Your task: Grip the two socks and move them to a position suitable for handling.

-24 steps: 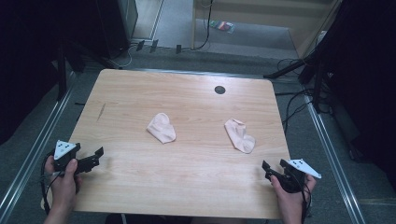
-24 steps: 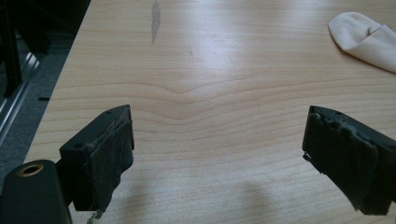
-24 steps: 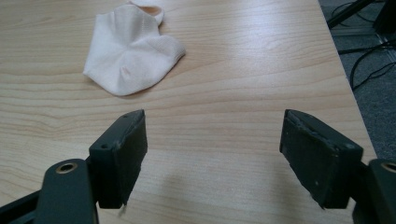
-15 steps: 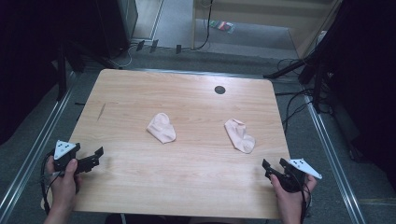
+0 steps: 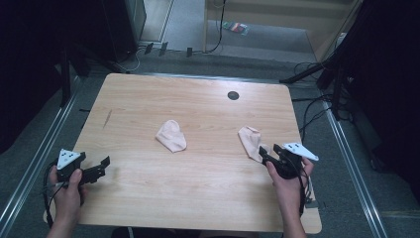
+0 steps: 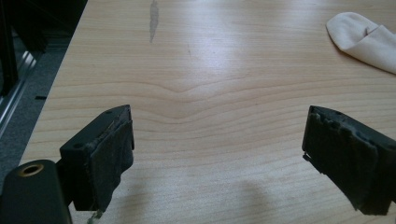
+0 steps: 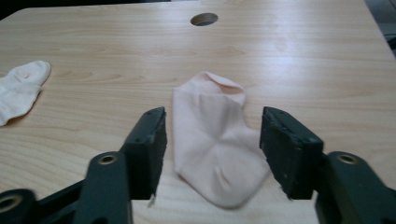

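Between the right claw's (image 7: 212, 154) parted jaws lies a pink sock (image 7: 212, 144), ungripped; the left claw (image 6: 217, 154) gapes over bare table (image 6: 210, 93).

The surface (image 5: 198, 193) is seen from above and behind in the high view, facing forward and down, with its whole top and the floor beyond taken in from far off. The left gripper view is taken low and close along the left tongs (image 6: 217, 158), facing across the wood toward the left sock (image 6: 366, 42). The right gripper view is set just as low along the right tongs (image 7: 212, 149), close over the right sock (image 7: 212, 144); the left sock (image 7: 18, 88) is shared by all three views.
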Motion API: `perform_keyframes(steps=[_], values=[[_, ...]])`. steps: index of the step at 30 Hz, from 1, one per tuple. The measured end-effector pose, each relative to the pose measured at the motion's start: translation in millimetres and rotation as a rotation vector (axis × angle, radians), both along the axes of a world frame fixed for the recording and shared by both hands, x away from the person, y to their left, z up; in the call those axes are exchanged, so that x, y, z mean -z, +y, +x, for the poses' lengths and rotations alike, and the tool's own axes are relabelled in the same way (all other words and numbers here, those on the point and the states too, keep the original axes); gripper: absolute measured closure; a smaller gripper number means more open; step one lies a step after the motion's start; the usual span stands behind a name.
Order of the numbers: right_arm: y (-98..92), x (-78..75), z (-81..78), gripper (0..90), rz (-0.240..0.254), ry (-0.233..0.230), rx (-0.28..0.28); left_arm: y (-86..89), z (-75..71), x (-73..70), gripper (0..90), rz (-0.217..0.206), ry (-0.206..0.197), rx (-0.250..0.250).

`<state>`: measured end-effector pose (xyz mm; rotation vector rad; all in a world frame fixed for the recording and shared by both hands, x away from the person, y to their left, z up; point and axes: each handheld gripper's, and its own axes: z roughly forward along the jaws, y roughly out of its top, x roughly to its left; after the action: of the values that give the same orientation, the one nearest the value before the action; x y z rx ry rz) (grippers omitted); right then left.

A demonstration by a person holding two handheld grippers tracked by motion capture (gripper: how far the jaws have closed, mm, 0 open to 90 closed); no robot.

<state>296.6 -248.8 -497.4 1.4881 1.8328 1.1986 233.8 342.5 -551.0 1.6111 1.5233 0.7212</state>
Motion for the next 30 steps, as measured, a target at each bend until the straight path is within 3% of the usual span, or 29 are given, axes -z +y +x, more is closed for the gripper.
perform_keyframes(steps=[7, 8, 12, 19, 21, 24, 27, 30], values=[[20.2, 7.0, 31.2, 43.3, -0.036, 0.05, -0.027, -0.2, -0.4, 0.1, 9.9, -0.001, -0.005, 0.0], [27.1, 12.2, 41.6, 42.9, -0.063, 0.059, -0.013, 0.0, -0.4, 0.2, 9.9, -0.003, -0.008, 0.001], [36.6, 22.1, 56.4, 39.2, -0.111, 0.09, 0.023, -0.6, -0.5, 0.3, 9.9, 0.001, -0.012, 0.006], [45.5, 33.4, 70.7, 37.0, -0.108, 0.126, 0.036, -0.3, -0.6, 0.1, 9.9, -0.001, -0.011, 0.011], [49.3, 41.7, 74.4, 36.8, -0.146, 0.144, 0.047, -0.6, -0.7, 0.3, 9.9, 0.0, -0.015, 0.012], [51.7, 46.1, 75.1, 37.1, -0.165, 0.137, 0.037, -0.6, -0.6, 0.2, 9.9, 0.0, -0.013, 0.013], [54.2, 47.6, 73.5, 45.4, -0.215, 0.127, 0.044, -0.7, -0.3, 0.3, 9.9, 0.002, -0.011, 0.014], [54.4, 49.3, 70.7, 59.4, -0.222, 0.104, 0.079, -1.4, -0.4, 0.3, 9.9, 0.004, -0.012, 0.012]])
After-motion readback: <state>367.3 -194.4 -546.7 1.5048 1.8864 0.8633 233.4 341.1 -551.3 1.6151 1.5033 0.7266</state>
